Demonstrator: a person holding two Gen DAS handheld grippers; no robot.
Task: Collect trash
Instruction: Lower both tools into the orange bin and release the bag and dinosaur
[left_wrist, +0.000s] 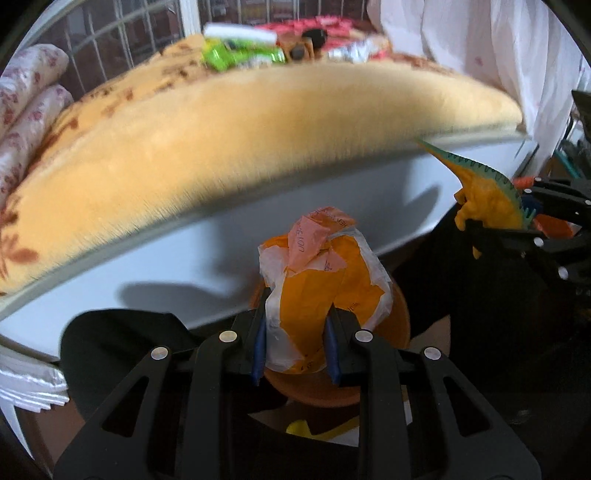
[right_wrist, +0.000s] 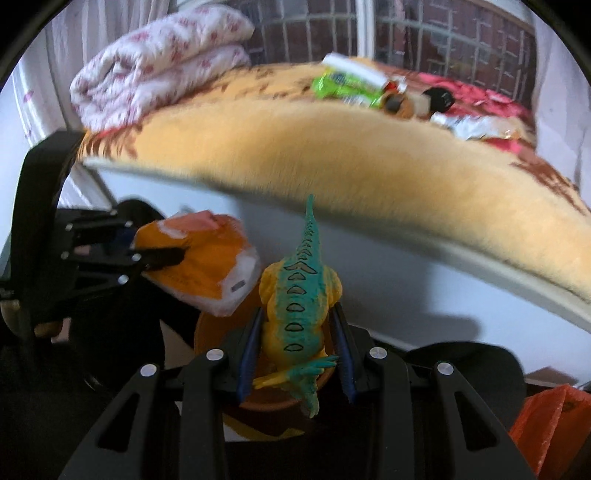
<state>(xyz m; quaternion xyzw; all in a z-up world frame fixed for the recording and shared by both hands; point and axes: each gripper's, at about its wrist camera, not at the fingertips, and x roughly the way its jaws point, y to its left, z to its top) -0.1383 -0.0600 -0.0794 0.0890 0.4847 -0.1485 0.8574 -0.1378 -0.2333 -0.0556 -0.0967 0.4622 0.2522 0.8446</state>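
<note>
My left gripper (left_wrist: 298, 308) is shut on a crumpled orange-and-white paper wrapper (left_wrist: 317, 280), which sticks up between the blue pads. Under it is a round orange container (left_wrist: 314, 397). My right gripper (right_wrist: 298, 314) is shut on a yellow-and-teal toy dinosaur (right_wrist: 299, 291) with its tail pointing up, above the same orange container (right_wrist: 210, 332). In the right wrist view the left gripper (right_wrist: 159, 240) holds the wrapper (right_wrist: 207, 266) just left of the dinosaur. The left wrist view shows the right gripper (left_wrist: 517, 225) with the dinosaur (left_wrist: 487, 195) at the right edge.
A bed with a yellow plush blanket (left_wrist: 258, 129) and a white side panel (left_wrist: 207, 258) fills the view ahead. On it lie green packets (right_wrist: 343, 86), silver foil (right_wrist: 469, 127) and a brown toy (right_wrist: 399, 103). A folded floral quilt (right_wrist: 155, 62) lies at the left. An orange plastic bag (right_wrist: 554, 417) sits low right.
</note>
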